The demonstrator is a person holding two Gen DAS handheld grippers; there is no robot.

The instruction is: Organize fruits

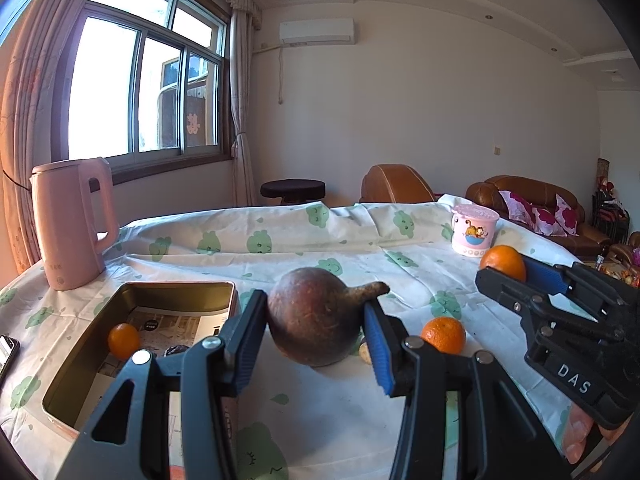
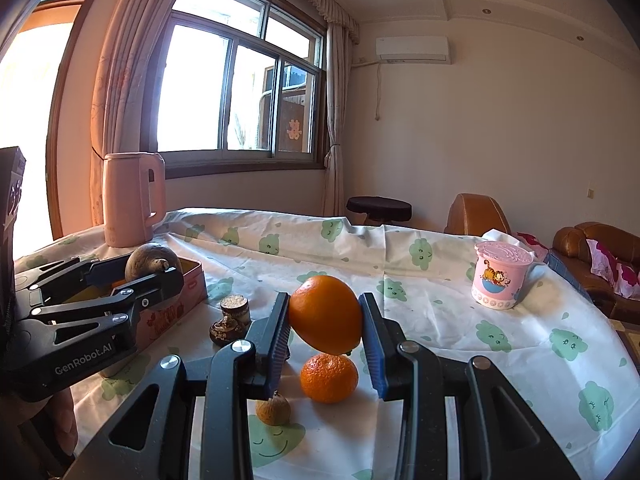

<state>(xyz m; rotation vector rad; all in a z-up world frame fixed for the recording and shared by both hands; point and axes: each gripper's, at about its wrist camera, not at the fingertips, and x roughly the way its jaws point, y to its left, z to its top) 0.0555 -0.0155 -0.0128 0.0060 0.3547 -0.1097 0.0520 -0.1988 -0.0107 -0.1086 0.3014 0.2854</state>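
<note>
Jaws across round brown fruit (image 1: 316,320), stem end pointing right.

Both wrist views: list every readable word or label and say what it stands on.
"DAS": on the right gripper body.
"GenRobot.AI": on the left gripper body.
Paper lining the tin box: print too small to read.
Red lettering on the tin's side: blurred.
Cartoon cup: picture only, no legible words.

Matt printed cloth (image 1: 320,240), shiny metal tin (image 1: 180,292), glossy pink plastic kettle (image 1: 72,220), dull rough brown fruit (image 1: 316,320)
</note>
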